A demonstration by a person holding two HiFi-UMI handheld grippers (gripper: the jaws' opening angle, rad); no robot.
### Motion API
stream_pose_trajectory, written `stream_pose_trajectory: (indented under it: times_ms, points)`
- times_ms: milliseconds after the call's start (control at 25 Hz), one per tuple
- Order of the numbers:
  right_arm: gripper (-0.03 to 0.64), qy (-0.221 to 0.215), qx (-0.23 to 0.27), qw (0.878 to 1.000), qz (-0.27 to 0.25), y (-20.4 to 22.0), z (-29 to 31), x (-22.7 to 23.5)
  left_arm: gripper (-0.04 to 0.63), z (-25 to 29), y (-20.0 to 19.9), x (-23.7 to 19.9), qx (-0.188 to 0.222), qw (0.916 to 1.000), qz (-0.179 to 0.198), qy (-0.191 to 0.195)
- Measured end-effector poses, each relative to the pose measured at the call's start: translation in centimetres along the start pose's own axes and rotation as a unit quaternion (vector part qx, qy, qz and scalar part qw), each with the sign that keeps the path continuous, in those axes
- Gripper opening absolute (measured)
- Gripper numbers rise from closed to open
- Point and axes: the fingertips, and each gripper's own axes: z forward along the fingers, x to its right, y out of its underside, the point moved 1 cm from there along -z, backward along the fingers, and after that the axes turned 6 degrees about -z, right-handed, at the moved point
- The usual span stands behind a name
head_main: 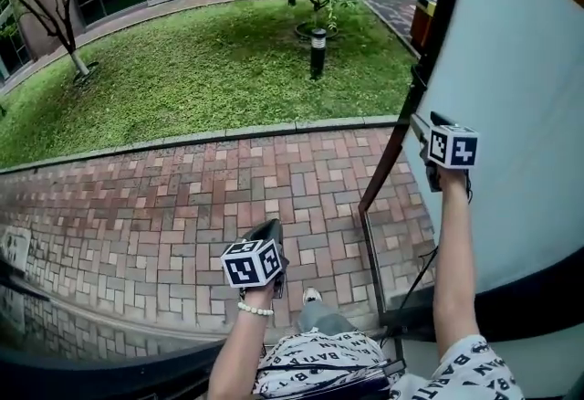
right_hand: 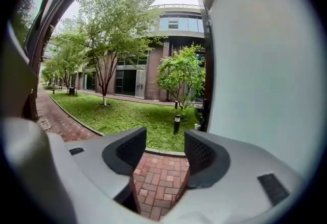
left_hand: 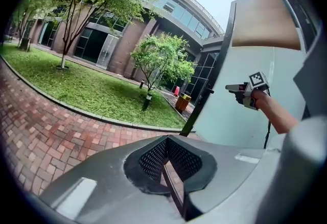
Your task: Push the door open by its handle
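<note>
Closest in, the left gripper [head_main: 271,228] hangs low in front of the person's lap. Its black mesh-faced fingers [left_hand: 153,159] are pressed together on nothing, and it looks parked out of the way since the push needs one hand only. Higher and to the right, the right gripper [head_main: 421,130] is held out on a straight arm, just beside the tall white frosted door [head_main: 516,106] with its dark metal frame. Its fingers [right_hand: 127,149] stand wide apart, and only paving shows between them, so it grips nothing. Whether its side touches the panel I cannot tell. The small dark handle fitting [right_hand: 202,113] sits on the door's frame edge a little beyond those fingers and apart from them. The door is swung outward at the right of the head view, and the courtyard shows freely past its edge, so the push looks largely done. Beyond the threshold lies red brick paving [head_main: 182,206], then a green lawn [head_main: 201,69] with a black bollard lamp [head_main: 318,51] and leafy trees [right_hand: 104,39]. A brick-and-glass building [right_hand: 145,72] stands farthest off.
</note>
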Motion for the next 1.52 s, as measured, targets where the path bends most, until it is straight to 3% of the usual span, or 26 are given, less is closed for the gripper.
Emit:
stream_pose_trajectory:
  times_ms: [280, 560, 640, 720, 760, 840, 1200, 1520]
  points:
    - [0.210, -0.064, -0.013, 0.998, 0.016, 4.9, -12.0, -10.0, -0.012, -9.9, 4.9, 2.8, -0.017, 0.9996, 0.025, 0.001]
    - [0.210, -0.108, -0.007, 0.994, 0.032, 7.7, -20.5, -16.6, -0.012, -15.3, 7.4, 6.5, -0.013, 0.9993, 0.033, 0.015]
    - [0.208, -0.113, -0.007, 0.993, 0.036, 8.9, -22.4, -17.8, -0.012, -16.4, 8.6, 7.5, -0.012, 0.9992, 0.034, 0.018]
    - [0.080, -0.113, -0.008, 0.993, 0.036, 10.2, -24.5, -18.8, -0.012, -17.7, 9.7, 8.4, -0.010, 0.9993, 0.033, 0.018]
    - [0.080, -0.115, -0.008, 0.993, 0.037, 11.0, -25.5, -19.3, -0.012, -18.3, 10.2, 8.8, -0.008, 0.9993, 0.032, 0.018]
    - [0.000, -0.125, -0.009, 0.991, 0.044, 12.6, -27.7, -20.2, -0.012, -19.6, 11.6, 9.8, -0.007, 0.9994, 0.030, 0.016]
    - [-0.003, -0.181, -0.025, 0.983, 0.033, 22.0, -41.1, -22.5, -0.012, -27.8, 20.5, 15.8, 0.003, 0.9998, 0.016, 0.008]
    - [-0.003, -0.219, -0.020, 0.975, 0.040, 26.8, -52.7, -23.9, -0.012, -36.6, 29.6, 21.0, 0.004, 0.9998, -0.002, -0.018]
